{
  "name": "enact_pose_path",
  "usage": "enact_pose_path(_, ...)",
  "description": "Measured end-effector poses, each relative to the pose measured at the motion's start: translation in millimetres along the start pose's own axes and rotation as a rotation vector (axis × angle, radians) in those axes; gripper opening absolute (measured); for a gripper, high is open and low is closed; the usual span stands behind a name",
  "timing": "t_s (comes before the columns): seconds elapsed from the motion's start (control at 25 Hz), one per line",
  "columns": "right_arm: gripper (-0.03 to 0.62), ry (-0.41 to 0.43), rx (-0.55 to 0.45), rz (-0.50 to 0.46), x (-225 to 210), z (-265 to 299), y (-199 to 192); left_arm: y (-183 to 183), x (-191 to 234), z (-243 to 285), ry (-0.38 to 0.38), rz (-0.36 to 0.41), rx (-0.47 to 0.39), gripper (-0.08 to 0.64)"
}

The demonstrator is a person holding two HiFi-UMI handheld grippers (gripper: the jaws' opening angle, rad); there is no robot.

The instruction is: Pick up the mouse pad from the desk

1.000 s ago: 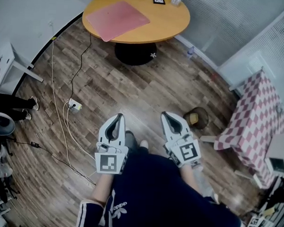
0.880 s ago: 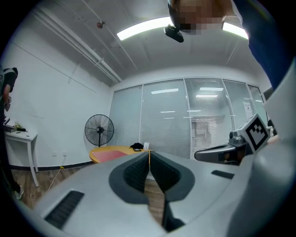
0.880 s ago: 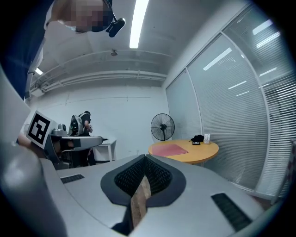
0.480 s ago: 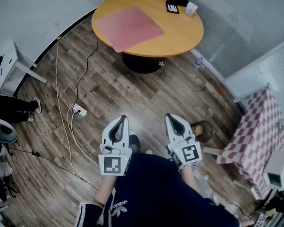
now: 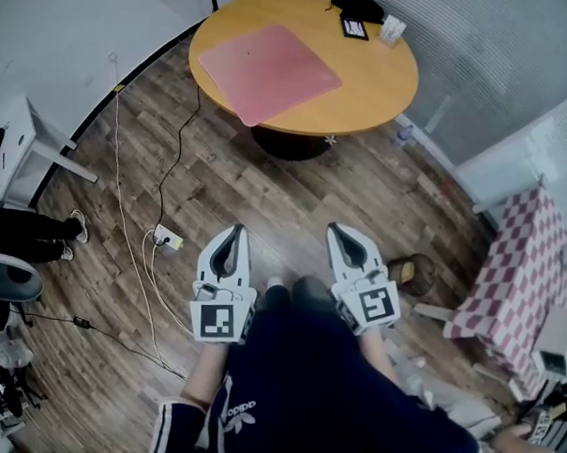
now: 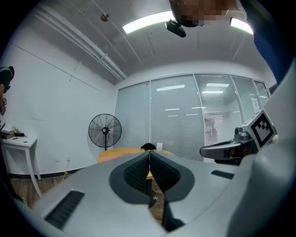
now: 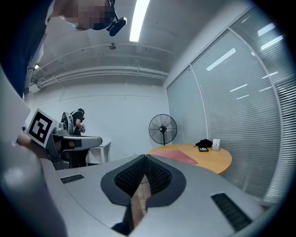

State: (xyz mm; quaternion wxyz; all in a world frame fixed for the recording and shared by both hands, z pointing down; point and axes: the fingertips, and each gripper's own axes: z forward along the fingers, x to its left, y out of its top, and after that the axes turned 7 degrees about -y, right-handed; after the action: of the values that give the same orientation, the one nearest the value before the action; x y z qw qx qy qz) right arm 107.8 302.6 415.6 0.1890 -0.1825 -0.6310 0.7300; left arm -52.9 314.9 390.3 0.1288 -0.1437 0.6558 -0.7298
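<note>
The pink mouse pad [image 5: 269, 72] lies flat on the round wooden table [image 5: 383, 84] at the top of the head view, well ahead of both grippers. My left gripper [image 5: 234, 231] and right gripper [image 5: 341, 231] are held side by side over the wooden floor, pointing at the table, both shut with nothing in them. In the left gripper view the shut tips [image 6: 149, 153] cover most of the table [image 6: 128, 150]; a strip of the pad [image 6: 108, 157] shows to their left. In the right gripper view the pad [image 7: 180, 156] lies beyond the shut tips [image 7: 144, 157].
A black item [image 5: 359, 4], a small dark frame [image 5: 354, 28] and a white card holder [image 5: 392, 28] sit at the table's far side. A power strip [image 5: 168, 236] with cables lies on the floor at left. A round bin [image 5: 415, 273] and a chequered cloth [image 5: 530, 269] are at right. A standing fan [image 7: 163, 128] stands behind the table.
The table and pad have slid lower and nearer in the head view as the person walks towards them. Both grippers stay shut and level in front of the body.
</note>
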Motion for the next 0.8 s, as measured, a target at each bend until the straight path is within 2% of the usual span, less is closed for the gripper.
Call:
enact_pose_path(0.16,0.004,-0.013,0.014,-0.005,-4.7,14.8,0.8,-4.6,9.8,11.4,-0.009,-0.029,0.013,0.006)
enact_pose_path(0.44,0.004,-0.015,0.036,0.017,-20.2,42.5,-2.4,-6.7,27.0,41.6,-0.01,-0.005,0.038,0.006)
enact_pose_path(0.8,0.004,0.055,0.058,-0.008,-62.5,116.9,2.2,13.0,69.0,106.3,0.085,-0.008,-0.011,0.006)
